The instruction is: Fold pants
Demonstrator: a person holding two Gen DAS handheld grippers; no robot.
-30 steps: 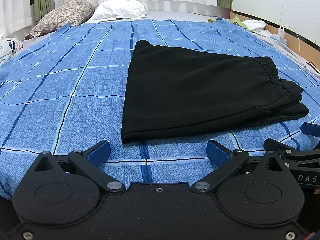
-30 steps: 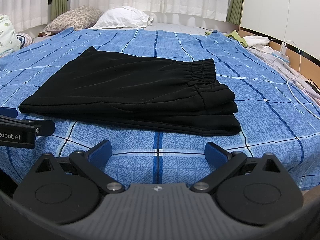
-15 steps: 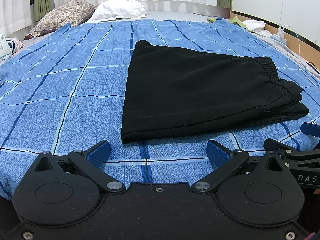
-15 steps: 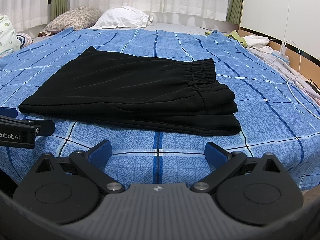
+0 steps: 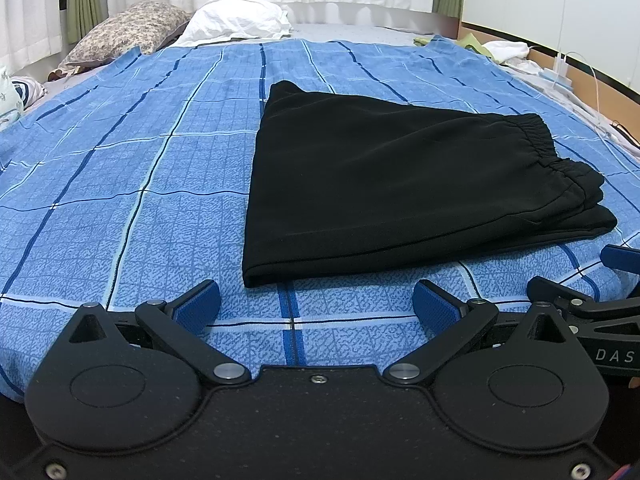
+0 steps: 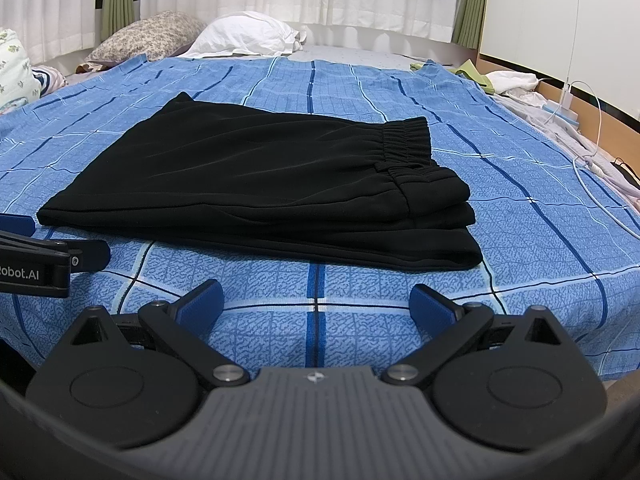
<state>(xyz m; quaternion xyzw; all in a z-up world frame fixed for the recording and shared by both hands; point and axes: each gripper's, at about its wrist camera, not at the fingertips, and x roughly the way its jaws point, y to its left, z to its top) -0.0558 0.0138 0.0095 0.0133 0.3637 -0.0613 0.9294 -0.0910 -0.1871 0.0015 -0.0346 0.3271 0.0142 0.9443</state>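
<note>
The black pants [image 5: 392,184] lie folded in a flat stack on the blue checked bedspread [image 5: 120,184], elastic waistband to the right. They also show in the right wrist view [image 6: 280,188]. My left gripper [image 5: 316,304] is open and empty, a little short of the pants' near left corner. My right gripper [image 6: 316,300] is open and empty, just in front of the pants' near edge. The right gripper's tip shows at the right edge of the left wrist view [image 5: 600,304]; the left gripper's tip shows at the left edge of the right wrist view [image 6: 52,256].
A white pillow [image 6: 244,38] and a patterned pillow [image 6: 148,36] lie at the head of the bed. Loose clothes [image 6: 512,80] and a white charging cable [image 6: 584,160] lie along the right side by a wooden ledge. Curtains hang behind.
</note>
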